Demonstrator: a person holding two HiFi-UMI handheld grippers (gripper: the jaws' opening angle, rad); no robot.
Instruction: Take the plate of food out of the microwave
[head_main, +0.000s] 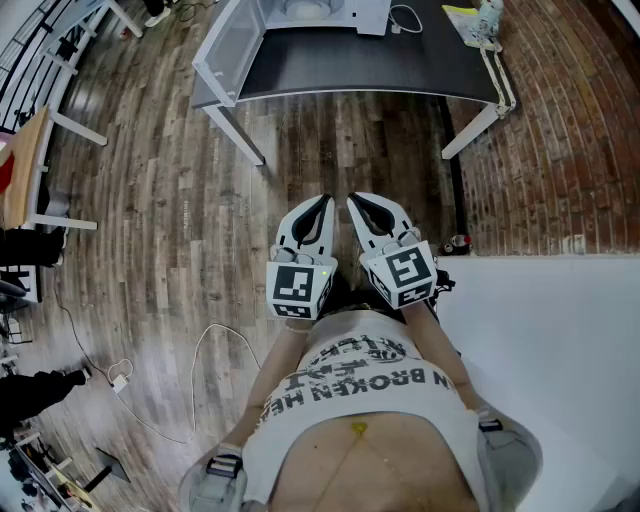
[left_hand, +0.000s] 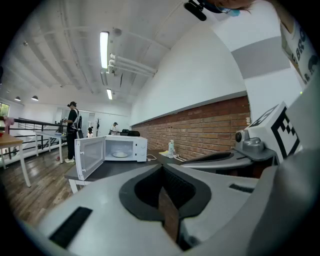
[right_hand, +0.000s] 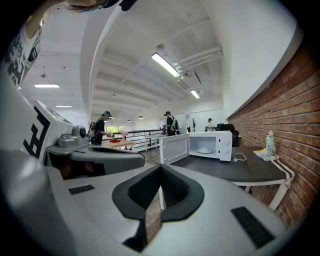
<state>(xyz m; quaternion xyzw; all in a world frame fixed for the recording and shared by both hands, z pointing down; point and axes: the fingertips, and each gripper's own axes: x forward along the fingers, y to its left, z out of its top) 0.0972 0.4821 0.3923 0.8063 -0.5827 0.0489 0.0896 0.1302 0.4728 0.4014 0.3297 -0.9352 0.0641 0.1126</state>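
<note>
Standing well back from the dark table (head_main: 400, 62), with bare wood floor (head_main: 170, 200) in between.

Head view:
- The left gripper (head_main: 323, 204) and right gripper (head_main: 358, 204) are held side by side just in front of the person's shirt (head_main: 370, 375). Their tips are close together and both aim toward the far table.
- The microwave (head_main: 325, 10) shows only as a white box at the top edge, with its door (head_main: 232, 42) swung open to the left.
- Its inside is cut off by the frame, so no plate is visible from above.

Left gripper view:
- The jaws are closed with nothing between them; only a thin sliver of floor shows along the seam.
- Past the tips the microwave cavity is open to view, and the plate (left_hand: 120, 154) sits inside on its floor, well apart from both grippers.
- What lies on the plate is too small to tell.
- The marker cube (left_hand: 280, 132) of the right gripper shows at the right.

Right gripper view:
- The jaws are likewise closed and empty.
- The same plate shows inside the cavity, seen from further right.
- A white cable (right_hand: 240, 157) lies on the table just right of the microwave.
- A bottle (right_hand: 270, 144) stands at the table's right end, near the brick wall (right_hand: 295, 110).
- People (right_hand: 170, 122) stand in the far background by a railing.
</note>
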